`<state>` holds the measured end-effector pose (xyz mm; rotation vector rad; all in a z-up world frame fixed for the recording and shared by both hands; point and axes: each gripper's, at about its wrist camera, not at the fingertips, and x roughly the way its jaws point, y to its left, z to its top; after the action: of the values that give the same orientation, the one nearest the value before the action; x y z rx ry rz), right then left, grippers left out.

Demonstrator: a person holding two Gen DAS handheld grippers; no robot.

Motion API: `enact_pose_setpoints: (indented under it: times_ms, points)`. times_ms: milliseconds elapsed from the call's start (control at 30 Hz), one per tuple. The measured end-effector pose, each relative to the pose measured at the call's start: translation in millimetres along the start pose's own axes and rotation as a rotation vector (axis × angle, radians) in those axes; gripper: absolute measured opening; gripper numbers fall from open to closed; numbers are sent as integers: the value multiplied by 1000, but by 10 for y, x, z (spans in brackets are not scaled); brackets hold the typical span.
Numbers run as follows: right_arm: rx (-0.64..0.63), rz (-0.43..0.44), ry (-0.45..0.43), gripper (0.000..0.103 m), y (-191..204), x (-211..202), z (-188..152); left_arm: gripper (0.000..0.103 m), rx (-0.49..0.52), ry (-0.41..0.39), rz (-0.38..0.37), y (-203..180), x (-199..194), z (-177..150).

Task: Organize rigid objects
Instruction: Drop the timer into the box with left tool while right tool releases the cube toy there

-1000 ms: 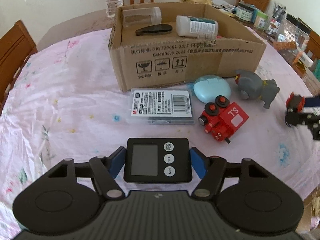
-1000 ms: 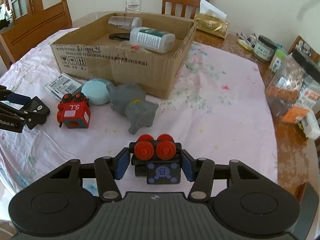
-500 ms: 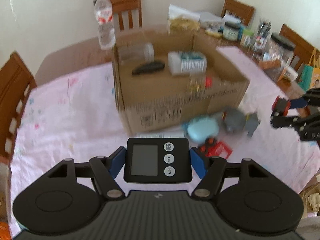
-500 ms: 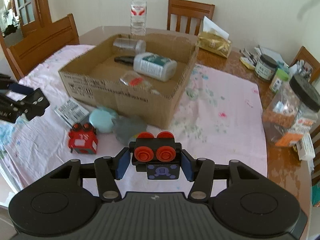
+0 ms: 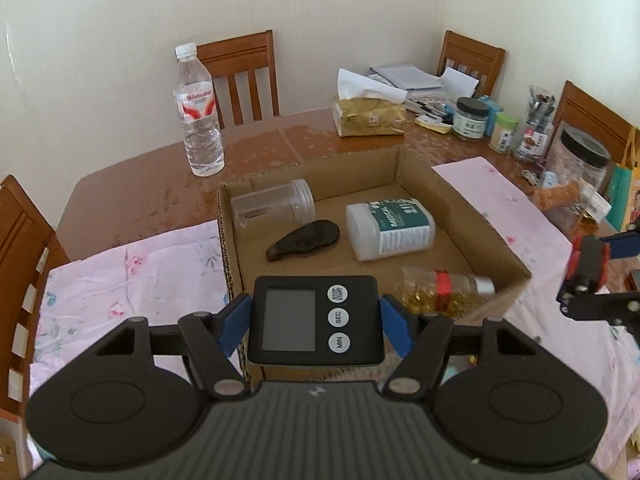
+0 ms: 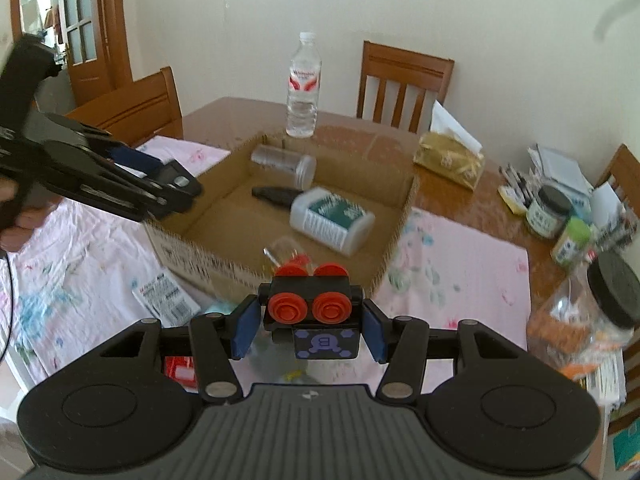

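A black digital timer (image 5: 315, 321), screen up with three round buttons, sat clamped in the left hand-held gripper (image 5: 315, 326) above the near wall of an open cardboard box (image 5: 460, 200). A black toy block (image 6: 314, 316) with two red studs was pinched in the right hand-held gripper (image 6: 309, 330). Inside the box lay a clear jar (image 5: 273, 203), a dark flat piece (image 5: 304, 239), a white bottle (image 5: 390, 229) and a small vial (image 5: 444, 290).

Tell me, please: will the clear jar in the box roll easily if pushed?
Probably yes: the clear jar lies on its side on the box floor. It looks empty, so likely light. The box wall behind it should stop it.
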<state>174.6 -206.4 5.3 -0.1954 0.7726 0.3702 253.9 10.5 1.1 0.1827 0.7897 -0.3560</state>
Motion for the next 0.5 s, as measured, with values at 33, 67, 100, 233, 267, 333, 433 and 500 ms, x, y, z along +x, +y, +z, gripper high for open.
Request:
enact_pose_setpoints:
  times_ms: [33,67,100,233,267,333,433,500]
  points:
    - [-4,2,-4,59,18,12,37,69,-8,-4,-2,15,31,-1]
    - [-8,5,-8,59,36,29,77,72,-19,-12,-1,28,59,-1]
    - [-11,6,-10,59,54,37,105,81,-30,-20,1,35,67,-10]
    - [-32,17,-9,59,139,122,229,94,-62,-69,-7,104,-23,-42]
    - [-38,21,-8,59,162,145,255,96,-67,-73,-5,117,-51,-57]
    - [-50,29,-4,59,213,200,307,98,-78,-73,9,152,-106,-96]
    - [-66,39,5,59,274,315,401,99,-87,-72,44,207,-200,-183]
    - [-73,49,10,59,314,382,469,100,-96,-64,74,251,-258,-257]
